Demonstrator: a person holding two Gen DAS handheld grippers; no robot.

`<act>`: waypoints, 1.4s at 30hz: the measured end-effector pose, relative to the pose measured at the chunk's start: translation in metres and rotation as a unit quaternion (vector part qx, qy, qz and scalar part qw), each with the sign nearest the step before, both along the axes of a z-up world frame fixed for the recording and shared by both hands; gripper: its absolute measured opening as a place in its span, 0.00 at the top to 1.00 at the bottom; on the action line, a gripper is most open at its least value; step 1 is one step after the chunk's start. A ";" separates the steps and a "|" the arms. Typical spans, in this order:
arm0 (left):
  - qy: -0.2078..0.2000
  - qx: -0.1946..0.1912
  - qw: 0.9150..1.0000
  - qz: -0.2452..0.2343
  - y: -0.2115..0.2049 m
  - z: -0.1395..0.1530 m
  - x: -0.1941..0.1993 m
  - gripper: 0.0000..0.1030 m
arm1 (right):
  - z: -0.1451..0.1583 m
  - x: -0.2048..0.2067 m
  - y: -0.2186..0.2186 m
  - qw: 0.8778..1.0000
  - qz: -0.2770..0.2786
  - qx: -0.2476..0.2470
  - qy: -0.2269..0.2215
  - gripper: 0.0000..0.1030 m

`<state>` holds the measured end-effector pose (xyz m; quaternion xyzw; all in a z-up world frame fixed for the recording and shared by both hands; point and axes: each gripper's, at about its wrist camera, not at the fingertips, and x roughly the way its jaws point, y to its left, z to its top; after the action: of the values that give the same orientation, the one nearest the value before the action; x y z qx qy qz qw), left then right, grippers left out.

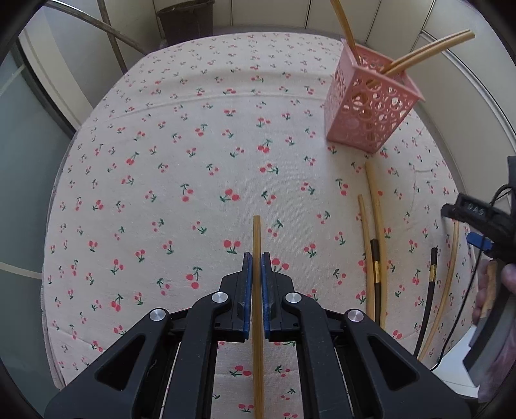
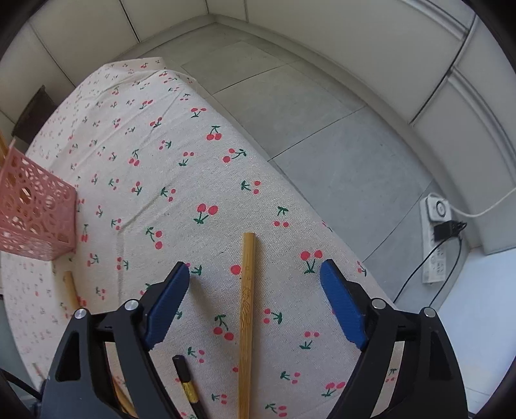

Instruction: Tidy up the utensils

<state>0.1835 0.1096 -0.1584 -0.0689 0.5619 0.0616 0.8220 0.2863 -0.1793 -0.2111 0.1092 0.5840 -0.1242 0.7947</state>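
My left gripper [image 1: 256, 258] is shut on a bamboo chopstick [image 1: 256, 238] that points forward over the cherry-print tablecloth [image 1: 193, 145]. A pink perforated basket [image 1: 371, 103] at the far right holds three bamboo chopsticks [image 1: 419, 54]. Several more chopsticks [image 1: 375, 225], bamboo and black, lie on the cloth to the right. My right gripper [image 2: 254, 274] is open, its blue pads [image 2: 342, 306] on either side of a bamboo chopstick [image 2: 246, 316] lying on the cloth. A black chopstick [image 2: 187, 383] lies to its left. The basket shows at the left in the right wrist view [image 2: 35, 212].
The right gripper's body and the hand holding it [image 1: 490, 245] are at the right edge in the left wrist view. The table's right edge [image 2: 290, 180] drops to a tiled floor with a power strip [image 2: 435, 245]. A dark bin [image 1: 187, 19] stands beyond the table's far end.
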 end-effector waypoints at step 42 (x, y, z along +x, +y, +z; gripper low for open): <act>-0.227 -0.062 0.972 -0.012 0.014 0.135 -0.061 0.95 | 0.176 -0.098 0.007 0.936 0.188 0.193 -0.224 0.92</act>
<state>0.1223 0.1233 -0.0239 -0.1250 0.3643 0.0001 0.9228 0.1883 -0.1718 -0.0352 0.1735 0.4130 0.1707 0.8776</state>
